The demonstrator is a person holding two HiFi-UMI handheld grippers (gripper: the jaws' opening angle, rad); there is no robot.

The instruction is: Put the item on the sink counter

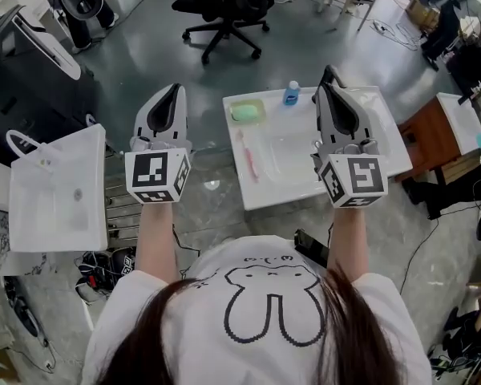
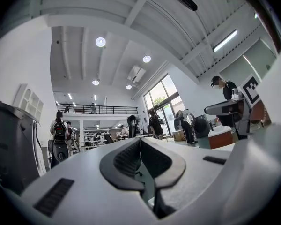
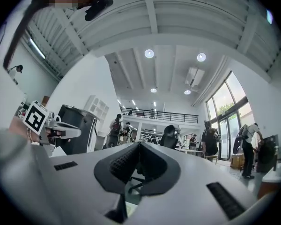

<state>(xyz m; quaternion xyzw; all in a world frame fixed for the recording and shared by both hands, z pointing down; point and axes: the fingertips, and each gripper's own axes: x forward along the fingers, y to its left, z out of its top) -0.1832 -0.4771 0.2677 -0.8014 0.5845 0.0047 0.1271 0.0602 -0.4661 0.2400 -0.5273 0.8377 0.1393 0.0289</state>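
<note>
Now hold the left gripper [image 1: 175,91] and the right gripper [image 1: 330,74] high and roughly level, both clenched shut on nothing. Judge the placing as most likely done: find the pink toothbrush [image 1: 248,155] lying flat on the sink counter [image 1: 264,189], just left of the basin [image 1: 293,155], with the green soap [image 1: 245,112] in its dish at the far left corner and the blue bottle [image 1: 291,94] upright at the far edge. No telling for certain the item meant among these three. Hold the right gripper well above the counter's right half, clear of the bottle, and avoid any sideways sweep at counter height. Check the toothbrush for a steady rest, away from the near edge, before turning elsewhere. Leave the jaws closed until lined up on a fresh thing, perhaps over by the white bag [image 1: 56,187] at the left.
</note>
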